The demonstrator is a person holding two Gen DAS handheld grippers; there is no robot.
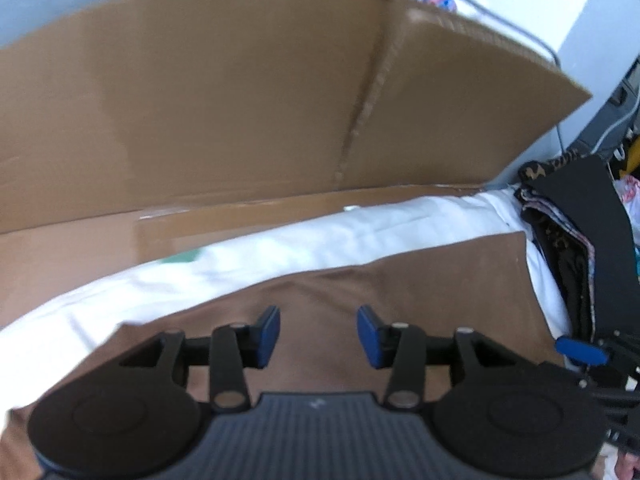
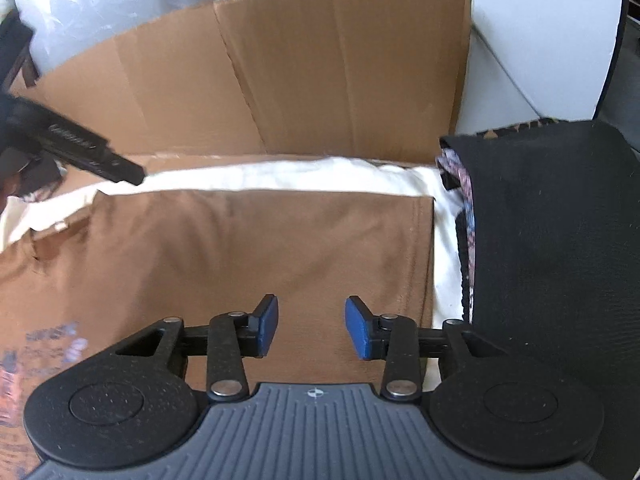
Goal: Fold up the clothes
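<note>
— Nearest us in the right wrist view, the right gripper [image 2: 311,326] hangs over the brown garment [image 2: 248,256], blue pads apart, nothing between them.

— And the other one?

— Same story: the left gripper [image 1: 318,336] is released too, jaws spread above that brown cloth, gripping nothing. The garment lies flat on a white sheet [image 2: 280,178], its far edge straight.

— Any writing on it?

— There's a bluish print [image 2: 52,338] at about eight o'clock on the brown fabric, too blurred to read. At three o'clock sits a stack of folded clothes [image 2: 552,240], black on top. Cardboard [image 2: 320,80] stands behind, at twelve.
</note>
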